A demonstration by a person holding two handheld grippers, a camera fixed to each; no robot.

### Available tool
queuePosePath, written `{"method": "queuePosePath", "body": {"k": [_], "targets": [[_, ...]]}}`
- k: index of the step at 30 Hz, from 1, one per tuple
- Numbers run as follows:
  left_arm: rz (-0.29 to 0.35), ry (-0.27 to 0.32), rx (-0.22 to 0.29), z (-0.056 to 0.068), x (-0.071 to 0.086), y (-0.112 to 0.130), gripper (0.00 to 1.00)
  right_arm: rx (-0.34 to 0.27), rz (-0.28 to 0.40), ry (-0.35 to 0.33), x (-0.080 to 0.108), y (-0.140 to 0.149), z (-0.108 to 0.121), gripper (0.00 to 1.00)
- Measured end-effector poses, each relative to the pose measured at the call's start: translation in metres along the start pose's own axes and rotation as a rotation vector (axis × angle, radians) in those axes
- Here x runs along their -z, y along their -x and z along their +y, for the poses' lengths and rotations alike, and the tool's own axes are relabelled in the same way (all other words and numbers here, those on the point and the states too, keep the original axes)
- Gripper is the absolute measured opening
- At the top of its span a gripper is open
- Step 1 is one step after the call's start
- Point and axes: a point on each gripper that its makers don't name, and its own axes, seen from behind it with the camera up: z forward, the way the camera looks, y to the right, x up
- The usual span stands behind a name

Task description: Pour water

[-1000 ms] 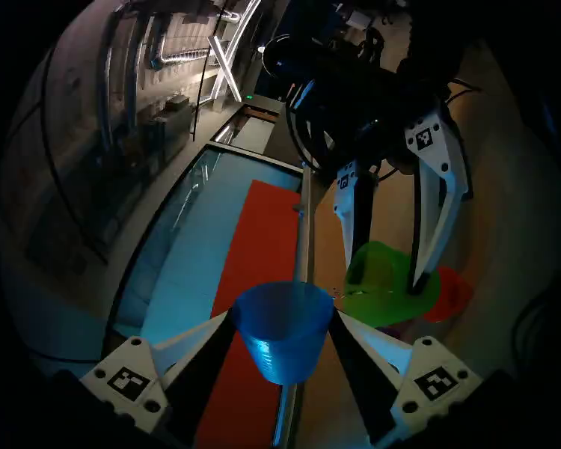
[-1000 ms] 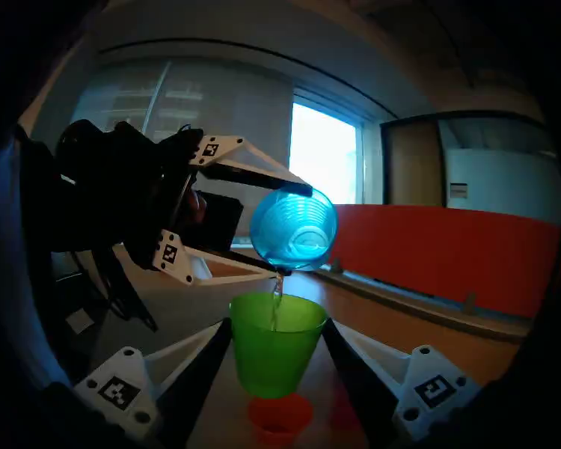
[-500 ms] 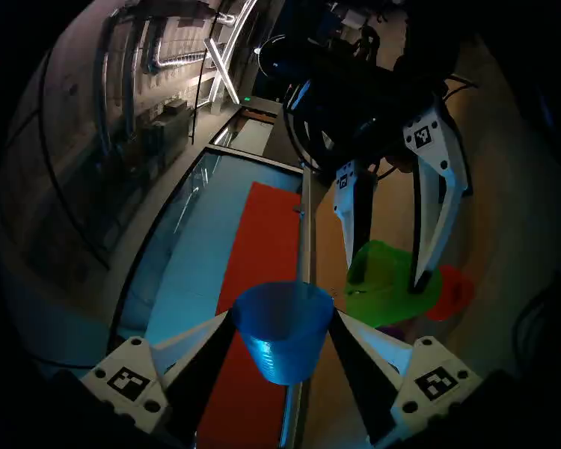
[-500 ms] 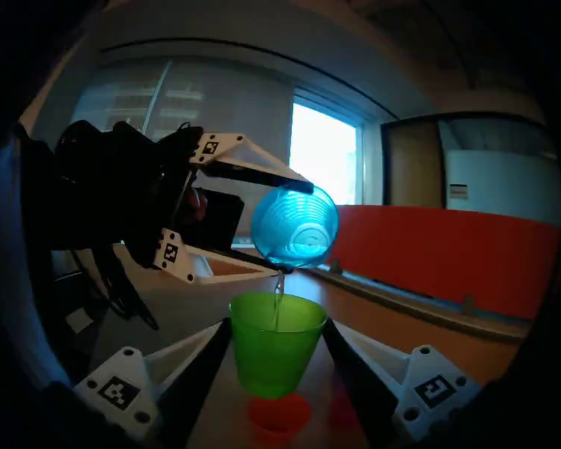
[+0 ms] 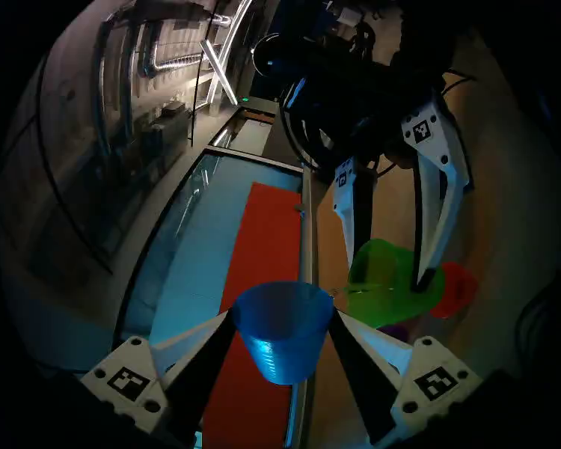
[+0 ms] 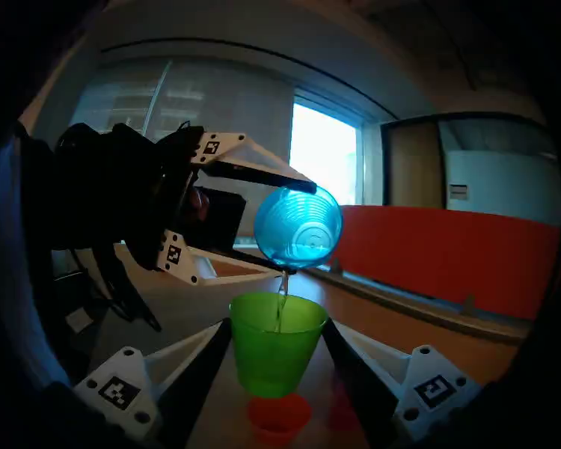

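Left tongs (image 5: 283, 318) around blue cup (image 5: 283, 340)

No actual text to read here tbh. Closest thing is the black-and-white square markers (image 5: 128, 383), one at the base of each finger on the left tool (image 5: 283, 318) and the right tool (image 6: 277, 325). They're just blocky pixel patterns, no letters or numbers. There's also a small pale notice (image 6: 458, 191) on the far wall panel (image 6: 497, 179) in the right gripper view, way too tiny to make out.
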Motion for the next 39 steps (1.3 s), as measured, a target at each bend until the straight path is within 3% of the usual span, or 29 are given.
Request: {"method": "queuePosePath", "body": {"k": [39], "targets": [[0.012,-0.03,-0.1,-0.008,0.006,-0.011,0.87,0.007,0.006,0.0,-0.002,-0.001,-0.001,0.92]]}}
